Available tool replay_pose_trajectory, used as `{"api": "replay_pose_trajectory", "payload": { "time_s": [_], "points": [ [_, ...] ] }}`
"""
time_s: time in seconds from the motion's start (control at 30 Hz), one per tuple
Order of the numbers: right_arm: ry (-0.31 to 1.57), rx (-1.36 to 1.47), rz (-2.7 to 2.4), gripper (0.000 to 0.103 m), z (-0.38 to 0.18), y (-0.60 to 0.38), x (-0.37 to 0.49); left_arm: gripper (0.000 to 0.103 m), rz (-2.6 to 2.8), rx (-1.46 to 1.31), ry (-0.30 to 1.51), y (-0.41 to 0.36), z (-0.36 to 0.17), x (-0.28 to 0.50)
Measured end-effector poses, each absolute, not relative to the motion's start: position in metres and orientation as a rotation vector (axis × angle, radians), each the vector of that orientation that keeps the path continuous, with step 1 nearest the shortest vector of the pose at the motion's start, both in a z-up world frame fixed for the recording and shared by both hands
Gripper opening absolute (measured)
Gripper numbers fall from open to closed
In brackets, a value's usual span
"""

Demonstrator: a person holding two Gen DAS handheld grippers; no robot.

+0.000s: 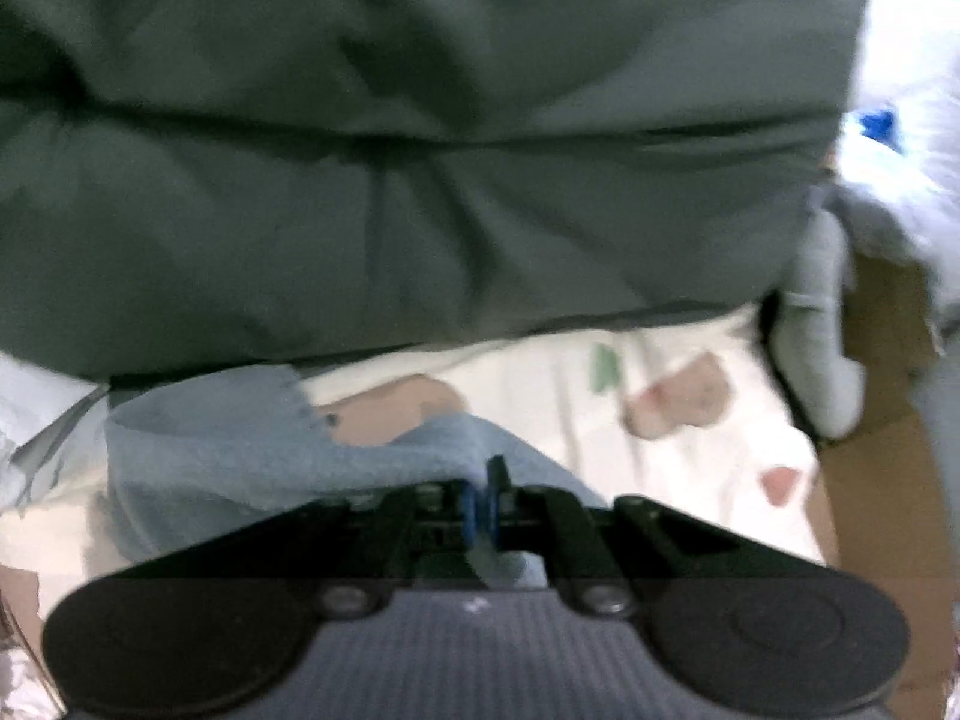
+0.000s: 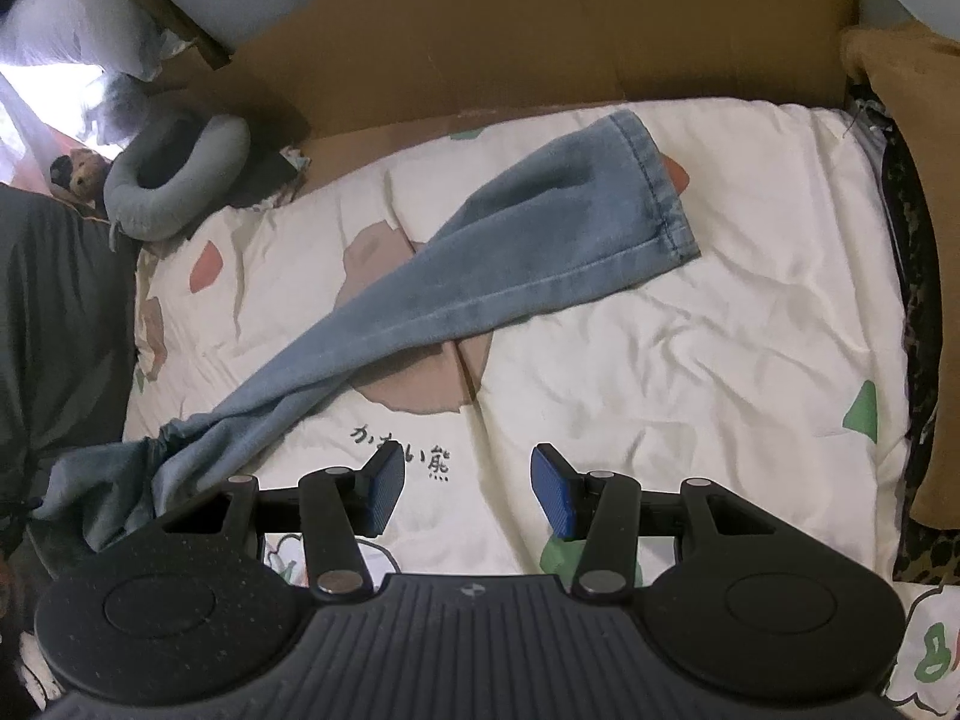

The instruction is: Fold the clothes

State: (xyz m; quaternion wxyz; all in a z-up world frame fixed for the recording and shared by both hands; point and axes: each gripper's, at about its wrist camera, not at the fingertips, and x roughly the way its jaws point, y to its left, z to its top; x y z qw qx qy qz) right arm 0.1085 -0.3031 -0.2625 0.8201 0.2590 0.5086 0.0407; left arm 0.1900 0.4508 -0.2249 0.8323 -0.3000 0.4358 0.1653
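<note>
A pair of light blue jeans [image 2: 480,264] lies slantwise on the cream patterned bedspread [image 2: 690,330], one hemmed leg end at the upper right and the rest bunching toward the lower left. In the left wrist view, which is blurred, my left gripper [image 1: 483,510] is shut on a fold of the jeans [image 1: 240,438], with the denim lifted off the bedspread [image 1: 690,396]. My right gripper [image 2: 468,495] hovers open over the bedspread to the right of the jeans. Nothing lies between its blue pads [image 2: 555,498].
Dark green fabric [image 1: 420,150] fills the far side of the left wrist view and shows at the left edge [image 2: 60,330]. A grey ring cushion [image 2: 174,180], cardboard [image 2: 540,30] and a brown pillow [image 2: 918,240] border the bed.
</note>
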Motion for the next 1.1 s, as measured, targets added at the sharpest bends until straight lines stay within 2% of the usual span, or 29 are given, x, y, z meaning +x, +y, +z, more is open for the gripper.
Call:
{"api": "replay_pose_trajectory", "payload": {
  "time_s": [0.23,0.53,0.87,1.1],
  "points": [
    [1.037,0.594,0.086,0.054,-0.254,-0.313,0.105,0.004,0.206,-0.604,0.899,0.385,-0.183,0.187],
    [0.999,0.659,0.057,0.054,-0.253,-0.328,0.098,0.004,-0.033,-0.544,0.967,0.27,-0.166,0.187],
    [0.988,0.696,0.056,0.055,-0.258,-0.333,0.097,0.004,-0.189,-0.407,1.032,0.178,-0.184,0.187],
    [1.0,0.698,0.06,0.055,-0.264,-0.328,0.098,0.004,-0.252,-0.298,1.079,0.132,-0.221,0.187]
  ]
}}
